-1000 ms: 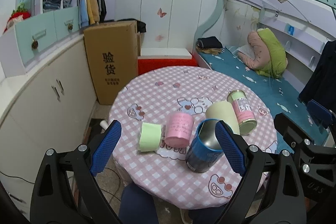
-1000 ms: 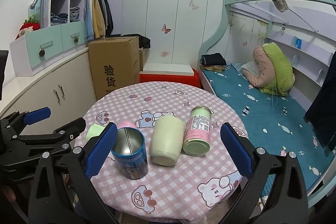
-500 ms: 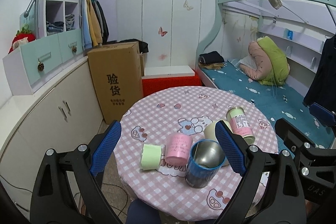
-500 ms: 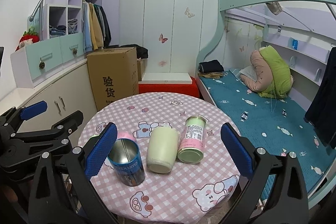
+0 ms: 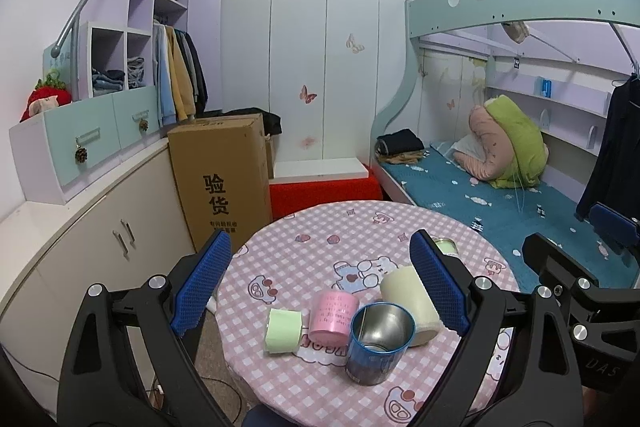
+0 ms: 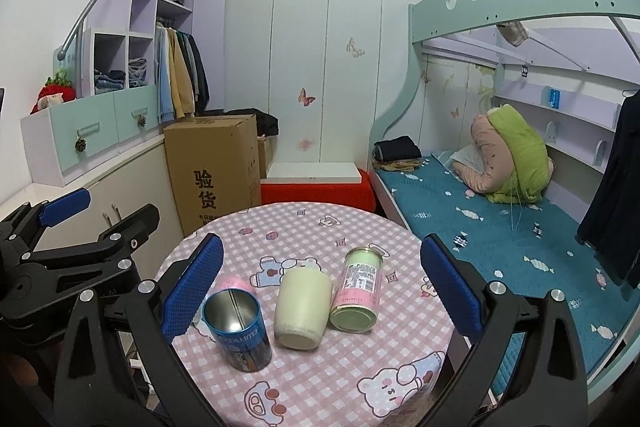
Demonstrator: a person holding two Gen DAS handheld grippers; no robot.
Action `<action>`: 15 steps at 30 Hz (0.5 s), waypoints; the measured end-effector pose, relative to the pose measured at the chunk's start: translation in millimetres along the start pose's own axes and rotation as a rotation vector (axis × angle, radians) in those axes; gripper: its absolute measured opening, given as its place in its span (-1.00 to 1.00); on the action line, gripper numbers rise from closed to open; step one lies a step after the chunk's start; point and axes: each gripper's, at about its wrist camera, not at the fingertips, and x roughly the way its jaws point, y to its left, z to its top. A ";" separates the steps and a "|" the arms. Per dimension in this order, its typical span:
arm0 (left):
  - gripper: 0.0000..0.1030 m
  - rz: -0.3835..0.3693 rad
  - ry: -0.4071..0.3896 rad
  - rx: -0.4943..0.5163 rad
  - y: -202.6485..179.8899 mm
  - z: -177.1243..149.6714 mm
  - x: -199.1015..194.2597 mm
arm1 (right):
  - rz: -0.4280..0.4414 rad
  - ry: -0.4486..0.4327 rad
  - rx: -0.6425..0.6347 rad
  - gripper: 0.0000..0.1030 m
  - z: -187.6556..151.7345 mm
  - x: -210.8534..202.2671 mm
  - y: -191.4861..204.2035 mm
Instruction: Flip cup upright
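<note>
A blue metal cup (image 5: 378,343) (image 6: 238,331) stands upright, mouth up, near the front of the round table (image 5: 360,227) (image 6: 320,367). Beside it lie a cream cup (image 5: 410,305) (image 6: 302,309), a pink cup (image 5: 334,315) (image 6: 234,283), a small green cup (image 5: 283,330) and a pink-and-green can (image 6: 358,295) (image 5: 444,246), all on their sides. My left gripper (image 5: 320,287) is open and empty, above the table. My right gripper (image 6: 320,287) is open and empty too, above the cups. Each gripper shows at the edge of the other's view.
A tall cardboard box (image 5: 220,179) and a red box (image 5: 324,195) stand behind the table. White cabinets (image 5: 100,247) run along the left. A bunk bed (image 5: 500,195) with a plush toy (image 5: 508,147) is on the right.
Both grippers have pulled up and back from the table, so the cups look smaller and lower. The blue cup stands free and upright throughout.
</note>
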 end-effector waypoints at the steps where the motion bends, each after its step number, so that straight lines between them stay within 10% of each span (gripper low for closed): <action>1: 0.77 0.000 -0.002 -0.001 -0.3 0.8 -0.5 | -0.001 -0.003 0.000 0.85 0.5 -0.4 -0.2; 15: 0.78 0.006 -0.007 0.001 -0.2 4.1 -2.1 | 0.001 -0.008 0.001 0.85 1.2 -2.1 -1.0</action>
